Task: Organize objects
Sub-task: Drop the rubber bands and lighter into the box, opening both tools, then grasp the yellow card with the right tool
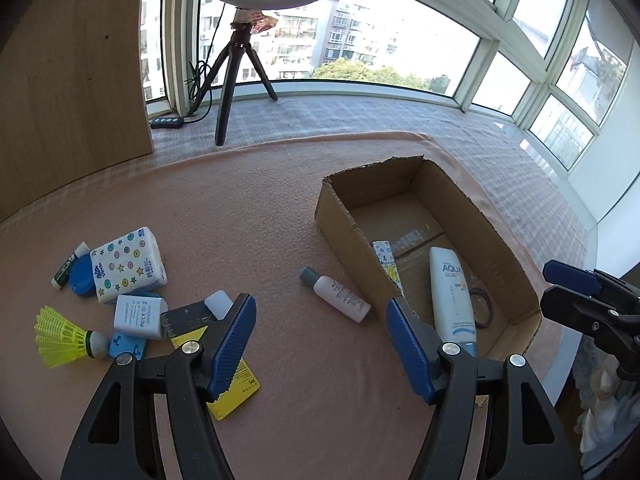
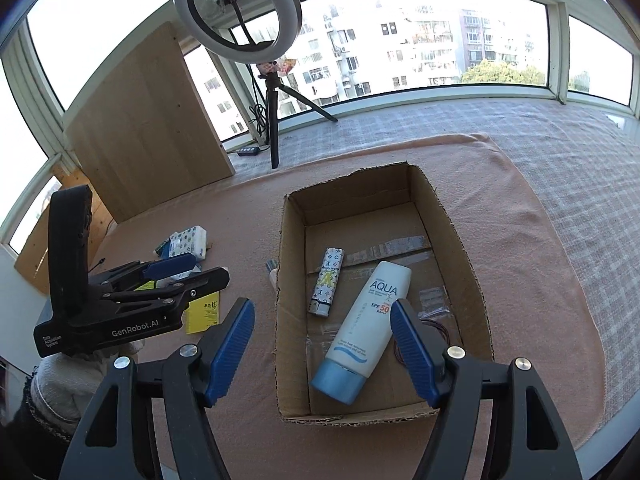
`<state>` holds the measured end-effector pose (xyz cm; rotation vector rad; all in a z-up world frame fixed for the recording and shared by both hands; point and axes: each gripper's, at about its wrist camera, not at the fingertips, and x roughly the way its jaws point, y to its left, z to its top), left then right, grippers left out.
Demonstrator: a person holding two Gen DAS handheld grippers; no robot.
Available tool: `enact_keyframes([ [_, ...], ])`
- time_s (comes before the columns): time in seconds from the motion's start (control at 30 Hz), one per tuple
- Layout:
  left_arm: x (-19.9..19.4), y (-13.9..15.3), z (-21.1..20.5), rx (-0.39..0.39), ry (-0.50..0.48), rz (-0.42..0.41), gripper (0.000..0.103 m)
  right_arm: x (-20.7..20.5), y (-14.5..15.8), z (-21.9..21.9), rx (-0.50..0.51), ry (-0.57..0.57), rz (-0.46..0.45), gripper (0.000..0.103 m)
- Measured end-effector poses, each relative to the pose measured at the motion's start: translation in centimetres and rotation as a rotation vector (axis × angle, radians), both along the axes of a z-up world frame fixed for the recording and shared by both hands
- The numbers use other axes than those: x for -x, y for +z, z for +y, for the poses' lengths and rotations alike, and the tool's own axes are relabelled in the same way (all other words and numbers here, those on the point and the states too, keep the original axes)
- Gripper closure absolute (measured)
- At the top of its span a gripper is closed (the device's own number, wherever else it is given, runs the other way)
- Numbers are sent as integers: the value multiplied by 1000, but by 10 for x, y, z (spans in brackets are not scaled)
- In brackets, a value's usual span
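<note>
An open cardboard box (image 1: 344,216) (image 2: 290,248) sits on the pink cloth. In it lie a white AQUA sunscreen tube (image 1: 452,296) (image 2: 364,328), a patterned lighter (image 1: 386,260) (image 2: 326,282) and a dark hair tie (image 1: 482,306). My right gripper (image 2: 322,308) (image 1: 550,286) hangs open over the box's near end, holding nothing. My left gripper (image 1: 320,302) (image 2: 200,270) is open and empty above the cloth left of the box. A small white bottle with a grey cap (image 1: 336,294) lies just beyond its fingertips, beside the box wall.
At the left is a loose pile: tissue pack (image 1: 128,264), blue round case (image 1: 82,278), white adapter (image 1: 138,316), yellow shuttlecock (image 1: 64,338), yellow card (image 1: 236,392). A ring light on a tripod (image 2: 274,120) and a wooden board (image 2: 148,128) stand at the back by the windows.
</note>
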<state>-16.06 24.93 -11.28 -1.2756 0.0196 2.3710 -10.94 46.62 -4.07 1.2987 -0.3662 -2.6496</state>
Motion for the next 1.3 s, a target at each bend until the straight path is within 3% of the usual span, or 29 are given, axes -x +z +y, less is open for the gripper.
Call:
enact_keyframes([
  [0.23, -23, -1, -78, 18, 100, -3, 32, 7, 0, -43, 28, 59, 32, 36],
  [0.4, -44, -4, -132, 33, 172, -13, 32, 23, -7, -80, 55, 132, -21, 36],
  [0.6, -68, -7, -186, 24, 244, -31, 32, 53, -38, -128, 121, 216, -181, 36],
  [0.83, -91, -10, -237, -9, 304, -48, 32, 90, -81, -163, 189, 222, -357, 36],
  [1.3, -105, -13, -298, -39, 412, -62, 32, 128, -119, -194, 39, 226, -434, 37],
])
